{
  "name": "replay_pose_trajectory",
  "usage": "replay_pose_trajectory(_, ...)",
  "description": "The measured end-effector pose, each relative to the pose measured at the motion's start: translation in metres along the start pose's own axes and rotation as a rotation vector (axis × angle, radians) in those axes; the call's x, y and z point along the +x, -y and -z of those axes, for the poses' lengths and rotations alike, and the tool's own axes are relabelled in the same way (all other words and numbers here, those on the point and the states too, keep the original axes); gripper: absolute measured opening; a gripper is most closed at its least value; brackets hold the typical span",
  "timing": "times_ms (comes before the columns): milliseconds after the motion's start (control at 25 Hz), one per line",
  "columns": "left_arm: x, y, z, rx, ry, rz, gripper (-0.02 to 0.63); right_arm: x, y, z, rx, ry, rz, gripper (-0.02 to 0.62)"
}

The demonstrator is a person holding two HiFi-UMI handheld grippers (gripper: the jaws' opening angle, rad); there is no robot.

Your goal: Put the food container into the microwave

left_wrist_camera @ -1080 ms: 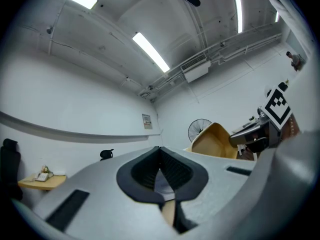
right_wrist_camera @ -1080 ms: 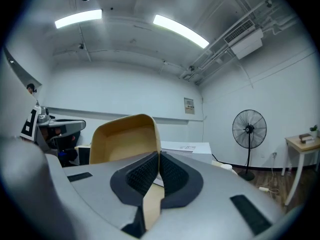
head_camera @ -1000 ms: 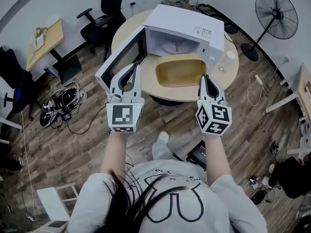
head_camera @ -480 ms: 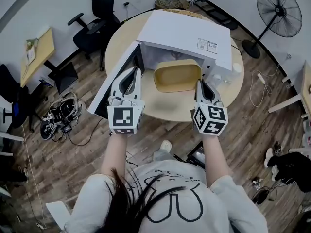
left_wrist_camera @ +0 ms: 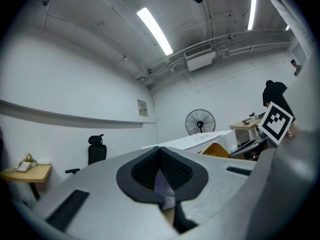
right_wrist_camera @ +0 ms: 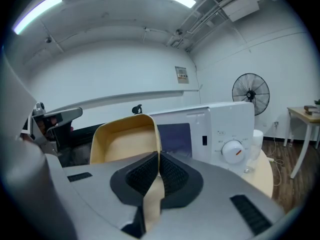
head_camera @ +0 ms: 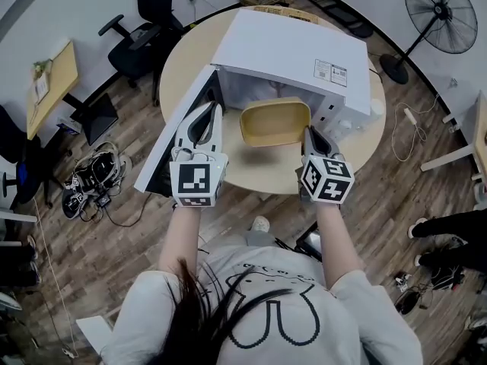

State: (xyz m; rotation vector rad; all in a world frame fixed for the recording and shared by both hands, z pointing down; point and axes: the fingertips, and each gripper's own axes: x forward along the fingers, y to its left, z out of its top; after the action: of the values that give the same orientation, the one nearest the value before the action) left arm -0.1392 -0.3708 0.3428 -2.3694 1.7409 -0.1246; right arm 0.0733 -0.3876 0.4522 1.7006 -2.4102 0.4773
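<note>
Now your right gripper clamps the rim of the food container at the open microwave, while your left gripper sits closed, empty, beside the door.

A round beige wooden worktop stood on brown plank floor; 1 black office chair and 1 black pedestal fan flanked it.

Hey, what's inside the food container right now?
Nothing shows: the container has a bare tan floor in the head view. The right gripper pinches its right rim, and in that gripper's view its own body covers the near floor.
</note>
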Motion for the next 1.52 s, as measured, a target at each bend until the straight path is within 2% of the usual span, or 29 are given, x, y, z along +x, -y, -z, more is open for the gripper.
replay_pose_trajectory(800,0.043,0.010,0.020,0.003,0.022,0.164,0.008,0.058,0.018,0.029,0.109,-0.123,0.146,0.034)
replay_pose_trajectory(1000,0.047,0.003,0.021,-0.004,0.040,0.175,0.008,0.076,0.024,0.032,0.136,-0.131,0.186,0.034)
replay_pose_trajectory(1240,0.056,-0.002,0.019,-0.051,0.077,0.179,0.008,0.100,0.030,0.031,0.187,-0.110,0.209,0.034)
replay_pose_trajectory(1520,0.062,-0.006,0.017,-0.091,0.108,0.157,0.008,0.124,0.036,0.030,0.228,-0.095,0.237,0.034)
